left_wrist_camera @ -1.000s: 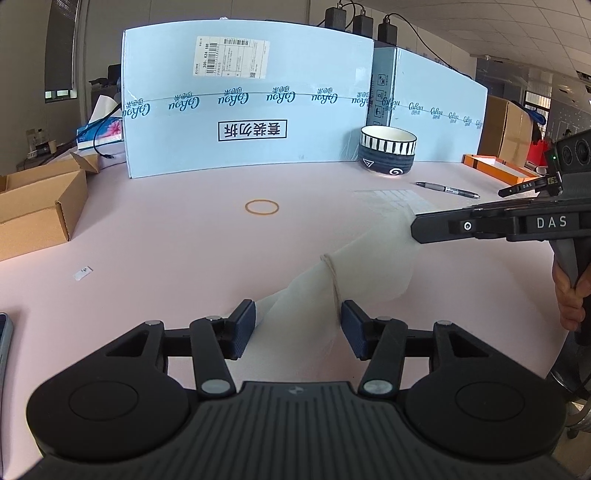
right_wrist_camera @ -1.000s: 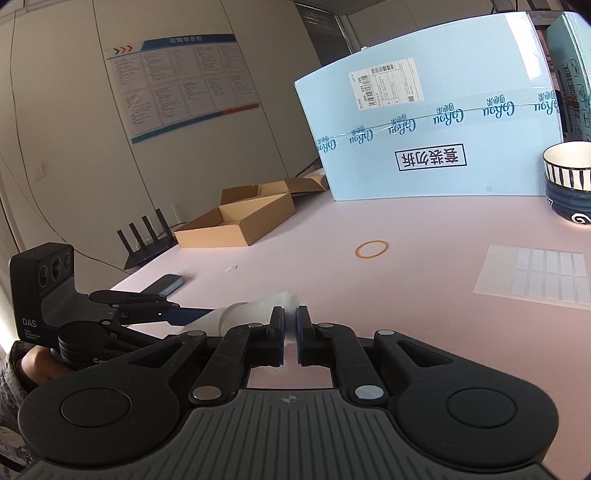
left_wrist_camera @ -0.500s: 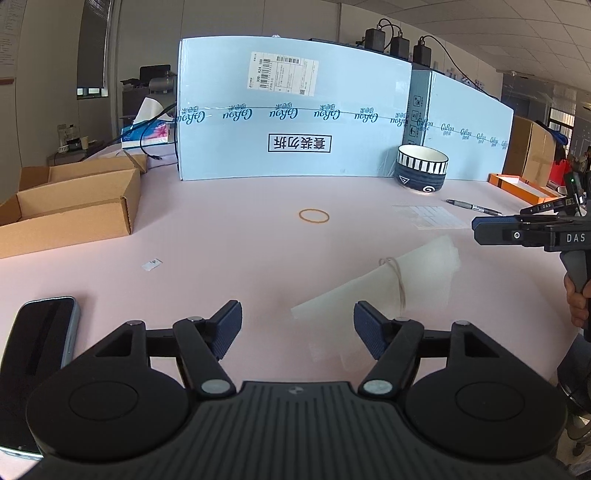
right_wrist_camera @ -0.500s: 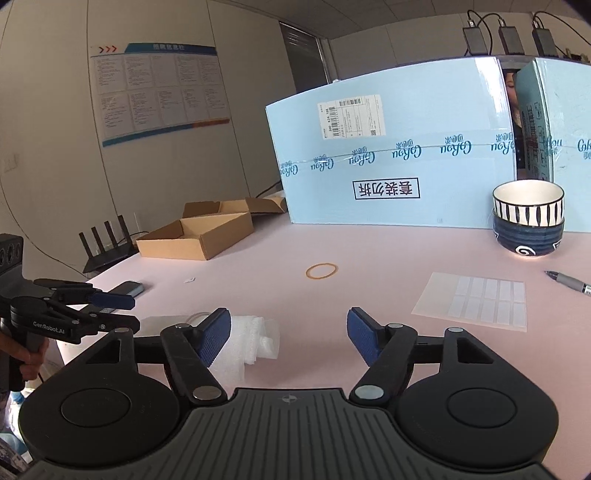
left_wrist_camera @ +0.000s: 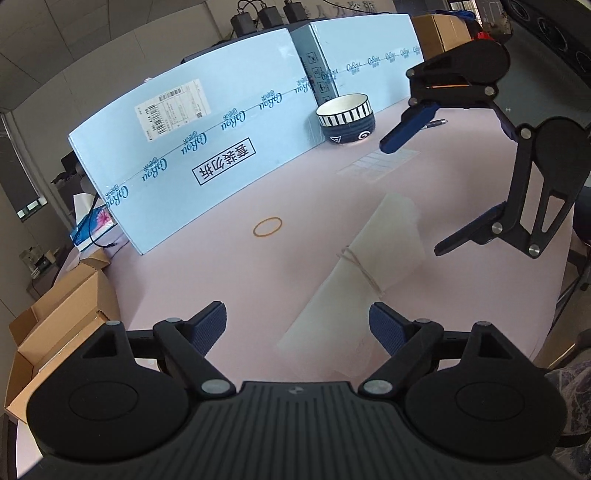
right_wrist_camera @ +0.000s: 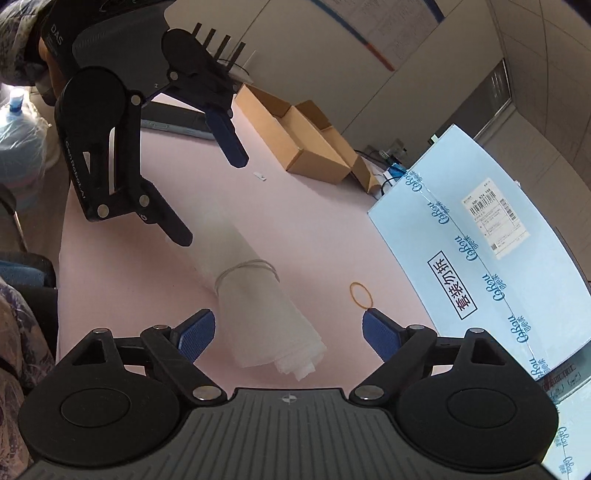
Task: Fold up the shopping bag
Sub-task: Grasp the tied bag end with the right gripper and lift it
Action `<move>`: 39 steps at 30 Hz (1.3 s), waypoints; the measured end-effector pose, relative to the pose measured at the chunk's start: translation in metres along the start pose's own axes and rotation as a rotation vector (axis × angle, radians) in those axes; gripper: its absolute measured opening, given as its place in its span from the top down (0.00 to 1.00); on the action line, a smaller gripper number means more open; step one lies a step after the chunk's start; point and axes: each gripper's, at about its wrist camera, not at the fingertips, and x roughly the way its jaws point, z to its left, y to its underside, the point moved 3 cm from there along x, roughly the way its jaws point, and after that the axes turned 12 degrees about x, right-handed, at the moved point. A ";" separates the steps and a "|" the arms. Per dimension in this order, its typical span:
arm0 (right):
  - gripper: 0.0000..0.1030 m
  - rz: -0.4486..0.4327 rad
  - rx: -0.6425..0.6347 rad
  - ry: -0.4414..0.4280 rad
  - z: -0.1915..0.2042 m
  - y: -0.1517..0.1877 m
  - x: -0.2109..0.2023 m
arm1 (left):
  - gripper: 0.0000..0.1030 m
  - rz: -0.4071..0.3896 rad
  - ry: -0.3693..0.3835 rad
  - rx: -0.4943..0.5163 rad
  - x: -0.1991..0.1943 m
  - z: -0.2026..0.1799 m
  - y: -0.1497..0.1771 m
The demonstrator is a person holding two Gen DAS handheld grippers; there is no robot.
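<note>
Now the left hand-held gripper point(left_wrist_camera: 297, 325) stands wide, its jaws just opened, empty. The rolled shopping bag point(left_wrist_camera: 369, 258) lies banded on the worktop point(left_wrist_camera: 221, 277) — the right hand-held gripper point(right_wrist_camera: 288, 334), likewise just opened, holds nothing. Untended, its loose ends could spring apart — one thin band point(right_wrist_camera: 247, 267) holds it.

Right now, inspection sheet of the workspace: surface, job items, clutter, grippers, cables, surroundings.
Surface: pink table, flat and bare around the bag.
Job's things: shopping bag, white, rolled and folded, rubber band around its middle, lying on the table.
Clutter: loose rubber band, striped bowl, pen, label sheet, open cardboard box.
Grippers: left gripper open, right gripper open; both have just been opening, and neither's pads touch the bag.
Cables: black cable over the tissue pack.
Surroundings: blue cartons along the far edge, wall poster.
</note>
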 end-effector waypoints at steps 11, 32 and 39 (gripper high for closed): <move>0.35 0.056 -0.096 0.014 0.006 0.007 0.033 | 0.33 0.047 0.045 0.071 0.030 0.000 0.003; 0.92 -0.002 -0.106 0.033 0.013 0.001 0.024 | 0.95 0.026 -0.091 0.061 0.020 0.002 0.006; 0.92 -0.043 -0.161 0.087 0.018 -0.026 0.016 | 0.92 -0.021 -0.214 0.085 -0.002 0.003 0.007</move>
